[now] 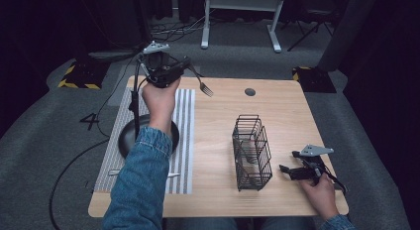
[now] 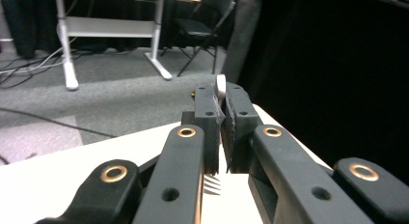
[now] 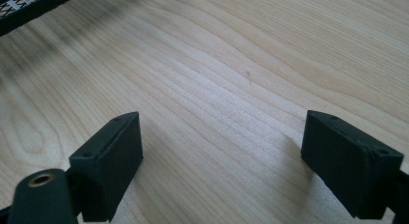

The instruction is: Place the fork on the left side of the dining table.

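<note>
My left gripper [image 1: 187,67] is held up over the back left of the table, shut on the handle of a metal fork [image 1: 203,86]. The fork's tines point right and down toward the table. In the left gripper view the jaws [image 2: 223,105] pinch the fork's handle, and its tines [image 2: 212,184] show below them. A black wire basket [image 1: 251,150] stands right of the table's middle. My right gripper [image 1: 288,161] rests low by the basket's right side, open with nothing between its pads [image 3: 111,156], over bare wood [image 3: 226,89].
A black plate [image 1: 128,138] lies on a striped placemat [image 1: 185,141] at the left, partly under the left forearm. A slim silver utensil [image 1: 115,173] lies on the mat's near end. The wooden table [image 1: 282,106] has a cable hole [image 1: 250,91] at the back.
</note>
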Tool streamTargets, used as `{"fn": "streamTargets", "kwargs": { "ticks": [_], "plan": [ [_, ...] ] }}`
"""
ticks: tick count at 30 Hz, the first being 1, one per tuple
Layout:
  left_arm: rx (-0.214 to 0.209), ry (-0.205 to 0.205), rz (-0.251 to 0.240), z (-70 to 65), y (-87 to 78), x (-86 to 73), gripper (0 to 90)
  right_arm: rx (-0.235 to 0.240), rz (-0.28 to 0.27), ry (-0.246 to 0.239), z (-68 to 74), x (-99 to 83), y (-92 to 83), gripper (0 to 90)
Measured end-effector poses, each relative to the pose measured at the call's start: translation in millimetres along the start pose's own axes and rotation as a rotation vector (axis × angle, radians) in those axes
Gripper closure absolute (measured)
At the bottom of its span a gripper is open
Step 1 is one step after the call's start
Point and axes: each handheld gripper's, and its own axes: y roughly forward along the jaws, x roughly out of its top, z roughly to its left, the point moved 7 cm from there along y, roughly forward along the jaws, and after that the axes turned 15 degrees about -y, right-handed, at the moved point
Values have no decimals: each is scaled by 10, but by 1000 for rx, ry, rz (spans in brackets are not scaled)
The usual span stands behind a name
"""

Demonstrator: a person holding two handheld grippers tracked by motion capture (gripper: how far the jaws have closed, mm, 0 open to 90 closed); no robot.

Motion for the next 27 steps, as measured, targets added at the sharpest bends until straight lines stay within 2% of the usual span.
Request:
{"fn": "streamTargets", "kwargs": {
  "ticks": [2, 3, 4, 11, 15, 21, 27],
  "plan": [
    [19, -10, -6, 69, 13, 12, 860, 0, 0, 0, 0, 0, 0, 147],
    [38, -15, -15, 147, 24, 26, 860, 0, 0, 0, 0, 0, 0, 147],
    [38, -15, -15, 147, 24, 26, 860, 0, 0, 0, 0, 0, 0, 147],
    [105, -39, -14, 408, 84, 43, 860, 0, 0, 0, -1, 0, 0, 147],
    [125, -57, -22, 521, 113, 43, 860, -1, -1, 2, 0, 2, 1, 147],
    [167, -98, -23, 746, 173, -50, 860, -1, -1, 1, 0, 2, 1, 148],
    [206, -114, -22, 924, 196, -126, 860, 0, -1, -1, -1, 1, 1, 147]
  ]
}}
